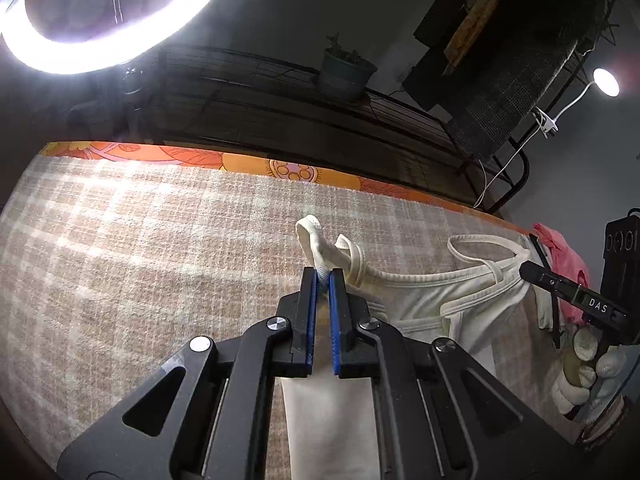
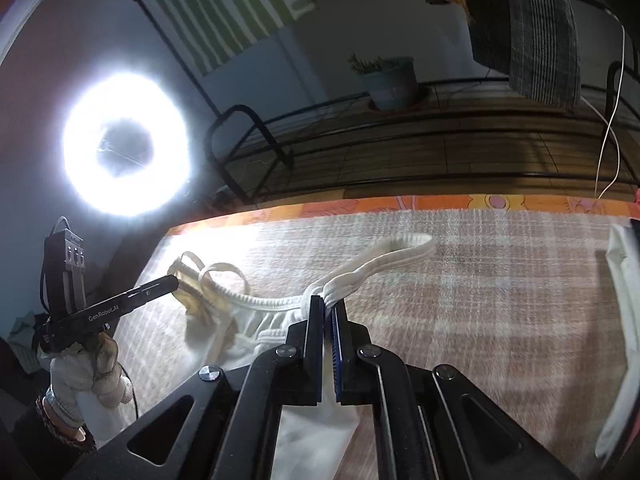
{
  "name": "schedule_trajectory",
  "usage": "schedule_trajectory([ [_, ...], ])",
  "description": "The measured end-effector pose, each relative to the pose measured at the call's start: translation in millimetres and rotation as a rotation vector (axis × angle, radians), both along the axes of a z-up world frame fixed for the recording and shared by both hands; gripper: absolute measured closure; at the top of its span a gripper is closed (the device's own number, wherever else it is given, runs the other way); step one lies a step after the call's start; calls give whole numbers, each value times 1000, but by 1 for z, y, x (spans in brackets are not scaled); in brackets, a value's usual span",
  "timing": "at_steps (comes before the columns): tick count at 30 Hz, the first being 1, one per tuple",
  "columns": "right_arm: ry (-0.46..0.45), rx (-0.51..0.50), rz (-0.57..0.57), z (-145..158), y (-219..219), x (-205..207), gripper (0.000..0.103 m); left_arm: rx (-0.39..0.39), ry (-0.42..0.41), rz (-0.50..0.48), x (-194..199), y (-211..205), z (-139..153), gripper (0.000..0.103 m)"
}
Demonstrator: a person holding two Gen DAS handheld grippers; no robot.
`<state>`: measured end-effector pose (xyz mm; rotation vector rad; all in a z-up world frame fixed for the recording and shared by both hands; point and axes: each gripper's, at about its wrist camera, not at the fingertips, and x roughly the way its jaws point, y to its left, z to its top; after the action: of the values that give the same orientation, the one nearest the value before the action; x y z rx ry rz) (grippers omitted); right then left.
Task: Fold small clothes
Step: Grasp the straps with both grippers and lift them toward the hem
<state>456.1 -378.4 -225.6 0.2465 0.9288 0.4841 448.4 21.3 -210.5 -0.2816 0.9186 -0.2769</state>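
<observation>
Left gripper (image 1: 324, 276): black plastic linkage arms, blue ribbed pads, jaws clamped on a shoulder strap of the cream vest (image 1: 424, 304), strap loop poking up past the tips. Right gripper (image 2: 329, 303): same build, pinched tight on the other strap, a flat ribbed band that curls out in a long loop beyond the jaws. Vest is soft knit cotton with ribbed edging, stretched between the two grippers above the blanket (image 1: 140, 240), its body hanging down under the fingers. Blanket is coarse woven, beige and white checks, over an orange floral sheet (image 1: 248, 166). Gloved hand (image 2: 86, 372) in white knit holds the left gripper's handle. Pink cloth (image 1: 560, 256) crumpled at the far right edge of the blanket; another white garment (image 2: 624, 304) lies flat at the right in the right wrist view. Ring light (image 2: 126, 144) glaring; potted plant (image 1: 346, 70) on a black wire rack (image 1: 280, 120) behind
</observation>
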Motion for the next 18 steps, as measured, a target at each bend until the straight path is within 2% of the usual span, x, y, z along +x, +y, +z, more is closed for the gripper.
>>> schedule_trajectory([
  [11, -73, -19, 27, 52, 2, -80, 102, 9, -48, -10, -86, 9, 36, 99],
  [18, -112, -74, 58, 68, 10, -143, 102, 1, -50, -14, -161, 13, 44, 99],
])
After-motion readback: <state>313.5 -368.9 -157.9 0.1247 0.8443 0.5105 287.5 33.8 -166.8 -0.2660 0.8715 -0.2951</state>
